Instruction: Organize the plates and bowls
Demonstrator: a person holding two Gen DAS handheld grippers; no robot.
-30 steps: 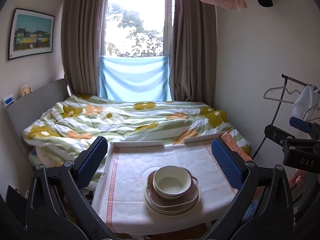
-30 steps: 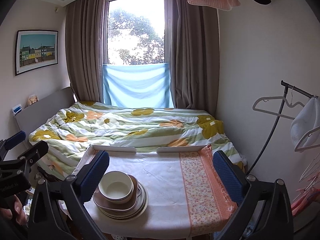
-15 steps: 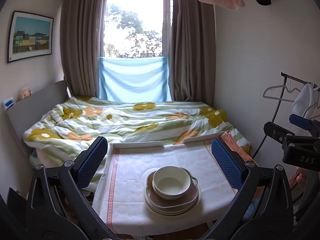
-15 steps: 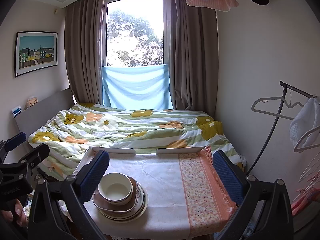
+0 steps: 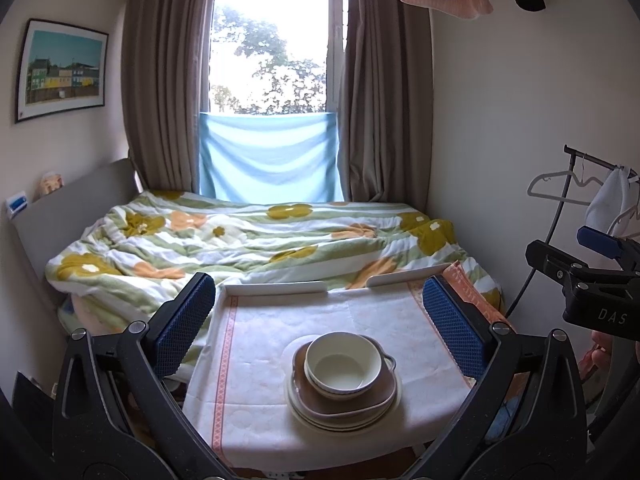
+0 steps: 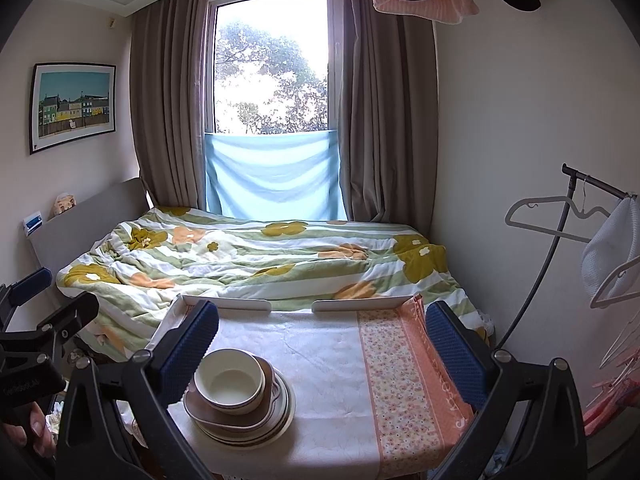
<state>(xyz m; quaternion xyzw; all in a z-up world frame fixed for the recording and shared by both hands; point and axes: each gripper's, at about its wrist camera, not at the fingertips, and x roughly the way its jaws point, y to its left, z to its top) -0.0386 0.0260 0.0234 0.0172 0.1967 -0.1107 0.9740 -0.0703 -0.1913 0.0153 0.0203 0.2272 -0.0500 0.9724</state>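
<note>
A cream bowl point(image 5: 342, 368) sits in a brown dish point(image 5: 344, 394) on a stack of cream plates point(image 5: 340, 416), on the small cloth-covered table point(image 5: 256, 352). My left gripper point(image 5: 316, 320) hangs open above and in front of the stack, with nothing between its blue pads. In the right wrist view the same bowl point(image 6: 229, 380), brown dish point(image 6: 216, 410) and plates point(image 6: 256, 428) lie at the lower left, just beside the left blue pad. My right gripper point(image 6: 322, 344) is open and holds nothing.
A bed with a flowered duvet point(image 5: 256, 236) stands right behind the table. A clothes rack with hangers point(image 6: 568, 216) is at the right. The table has a raised white rim point(image 6: 248, 305) at its far edge. The table's right side carries an orange patterned cloth strip point(image 6: 404, 372).
Both views have shifted only slightly; the stack of dishes lies in the same place and both grippers stay open.
</note>
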